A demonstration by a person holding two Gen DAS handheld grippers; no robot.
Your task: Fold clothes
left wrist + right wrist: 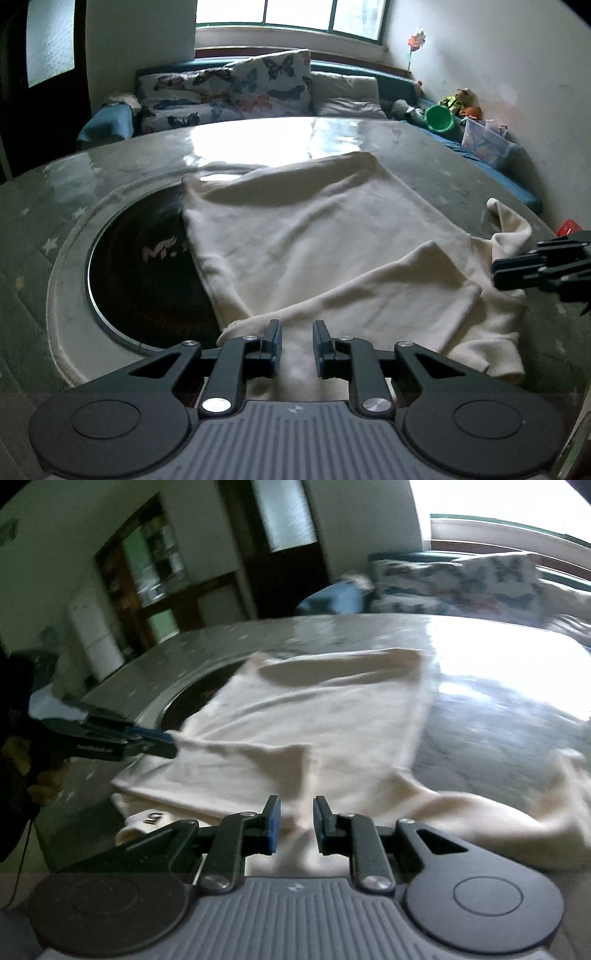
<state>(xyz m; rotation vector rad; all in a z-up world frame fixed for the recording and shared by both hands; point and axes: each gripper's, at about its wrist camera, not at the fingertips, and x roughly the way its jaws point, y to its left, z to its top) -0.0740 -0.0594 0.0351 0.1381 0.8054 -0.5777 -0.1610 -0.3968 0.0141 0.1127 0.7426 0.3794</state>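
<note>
A cream long-sleeved garment (306, 236) lies spread on the grey table (424, 147), its far hem toward the window. One sleeve (376, 284) is folded across the body. My left gripper (297, 341) is shut on a bunched fold of the cloth at the near edge. My right gripper (296, 821) is shut on cloth at the garment's other side; it shows in the left wrist view (496, 271) at the right, beside the loose sleeve (509, 221). The left gripper shows in the right wrist view (170, 744) pulling a corner. The right wrist view is blurred.
A dark round glass inset (147, 266) with a pale rim is partly under the garment at the left. A sofa with butterfly cushions (266, 81) runs behind the table. Toys, a green bucket (439, 118) and a plastic box (484, 140) sit at the far right.
</note>
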